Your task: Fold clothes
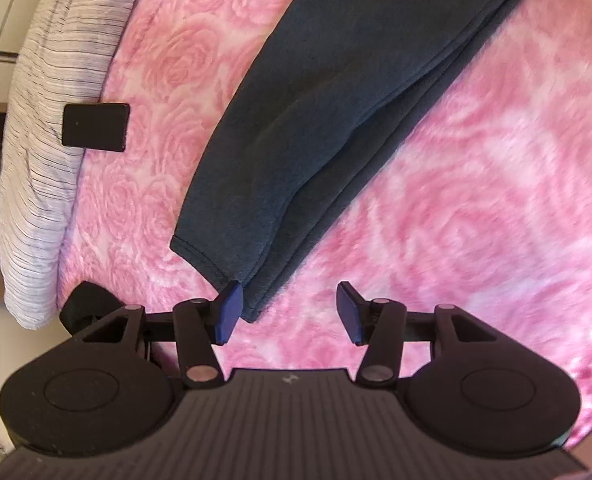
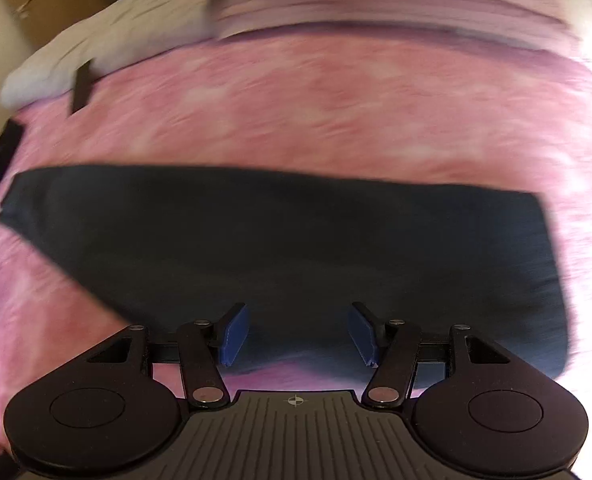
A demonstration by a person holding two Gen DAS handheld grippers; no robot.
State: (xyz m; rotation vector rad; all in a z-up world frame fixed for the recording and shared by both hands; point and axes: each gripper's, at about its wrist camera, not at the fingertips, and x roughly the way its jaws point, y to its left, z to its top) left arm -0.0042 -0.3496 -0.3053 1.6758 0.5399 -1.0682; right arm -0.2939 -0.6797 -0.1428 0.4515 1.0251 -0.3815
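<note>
Both tongs, left (image 1: 288, 312) and right (image 2: 299, 334), gape empty over dark folded trousers (image 1: 328, 120); rose-pink blanket (image 1: 476, 200) beneath.

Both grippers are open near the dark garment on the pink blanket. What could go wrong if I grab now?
1. The left gripper sits at the dark garment hem corner; closing may catch only one layer, or the fluffy pink blanket too.
2. The right gripper view is motion-blurred, so its aim at the garment edge is uncertain.
</note>
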